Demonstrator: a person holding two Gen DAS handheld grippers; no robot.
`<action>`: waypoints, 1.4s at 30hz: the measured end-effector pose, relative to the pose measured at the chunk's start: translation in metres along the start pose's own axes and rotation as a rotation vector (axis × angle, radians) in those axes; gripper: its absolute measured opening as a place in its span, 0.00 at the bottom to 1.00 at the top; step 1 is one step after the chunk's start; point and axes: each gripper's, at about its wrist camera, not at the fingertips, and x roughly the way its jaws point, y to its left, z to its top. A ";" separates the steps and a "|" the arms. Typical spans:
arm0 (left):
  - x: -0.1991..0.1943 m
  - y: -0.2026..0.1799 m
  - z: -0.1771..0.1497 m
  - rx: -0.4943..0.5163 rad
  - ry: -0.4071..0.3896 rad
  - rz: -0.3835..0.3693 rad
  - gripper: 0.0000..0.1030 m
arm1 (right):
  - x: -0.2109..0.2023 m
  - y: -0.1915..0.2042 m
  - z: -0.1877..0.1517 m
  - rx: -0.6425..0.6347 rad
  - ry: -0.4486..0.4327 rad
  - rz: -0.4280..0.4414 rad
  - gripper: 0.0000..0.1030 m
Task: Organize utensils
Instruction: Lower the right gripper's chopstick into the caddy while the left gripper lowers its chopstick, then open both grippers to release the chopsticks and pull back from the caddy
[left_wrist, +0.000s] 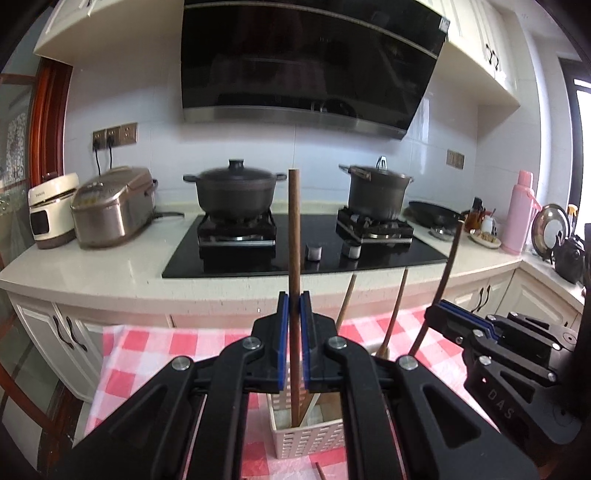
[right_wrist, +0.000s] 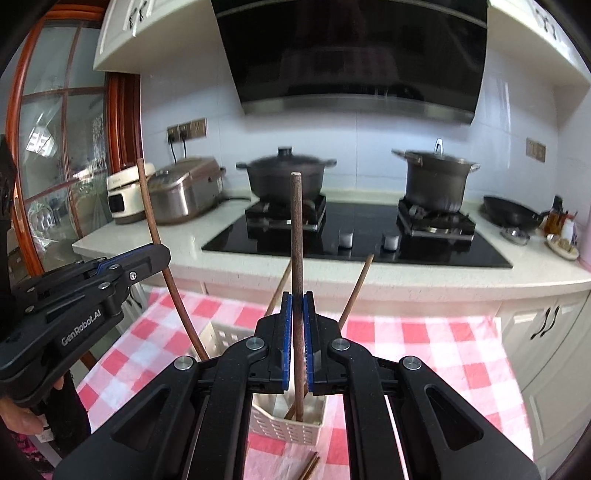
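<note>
Both tongs point slightly downward toward the stove. Left tongs (left_wrist: 294, 306) pinch one upright brown chopstick (left_wrist: 294, 236); right tongs (right_wrist: 297, 306) pinch another chopstick (right_wrist: 296, 236). Each stick's lower end dips into the white slotted basket (right_wrist: 291, 424) on the checked worktop (right_wrist: 424, 343).

A bench (right_wrist: 424, 343) covered with a pink-and-white checked cloth (left_wrist: 147, 354) lies under both tongs. A white slotted utensil basket (right_wrist: 291, 424) stands on the cloth just below and ahead of the right tongs (right_wrist: 297, 332); from the left wrist view it sits directly under the left tongs (left_wrist: 294, 325). Loose brown chopsticks (right_wrist: 310, 467) lie flat on the cloth just in front of the basket, nearer the cameras. Beyond the tongs, a pale stone counter (left_wrist: 92, 266) carries a black glass hob (left_wrist: 303, 251), a steel rice cooker (left_wrist: 110, 206) and a cream appliance (left_wrist: 50, 210).
</note>
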 end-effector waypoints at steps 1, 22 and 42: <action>0.003 0.000 -0.003 -0.001 0.007 0.002 0.06 | 0.005 -0.001 -0.002 0.008 0.012 0.000 0.06; -0.015 0.038 -0.035 -0.059 0.014 0.115 0.58 | 0.000 -0.026 -0.026 0.080 0.050 -0.038 0.26; -0.073 0.050 -0.147 -0.112 0.096 0.233 0.95 | -0.027 -0.026 -0.145 0.185 0.208 -0.039 0.32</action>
